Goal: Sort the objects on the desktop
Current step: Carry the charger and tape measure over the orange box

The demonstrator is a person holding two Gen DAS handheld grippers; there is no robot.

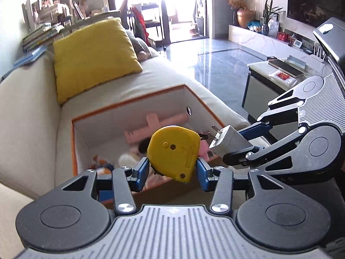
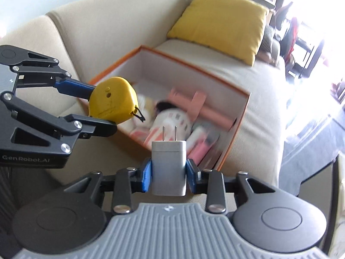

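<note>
A beige sofa point(image 1: 28, 112) fills most of both views, with a yellow cushion point(image 1: 90, 56) leaning against its backrest. On the seat, near the cushion but apart from it, stands an open box point(image 2: 237, 116) with orange edges and white inner walls. Inside the box lie a pink tube-shaped thing point(image 2: 207, 110) and several soft, blurred items in white, pink and dark tones; what they are cannot be told.

Both grippers hang above the near side of the box, close to each other but not touching. The left gripper point(image 1: 172, 168) has its blue-padded fingers point(image 1: 141, 170) closed on a yellow tape measure point(image 1: 174, 151), pressing on its two opposite sides; the flat face of the case points toward the camera, and a small dark hook shows at its edge in the right wrist view. The right gripper point(image 2: 169, 172) has its fingers point(image 2: 147, 174) set narrow, clamped on a white plug adapter point(image 2: 169, 164) held upright, with its two metal prongs point(image 2: 169, 132) pointing away toward the box. In the left wrist view the adapter sits just to the right of the tape measure, prongs aimed at it, with a small gap between them.

Beyond the sofa a glossy grey floor point(image 1: 215, 64) runs toward a bright doorway.
</note>
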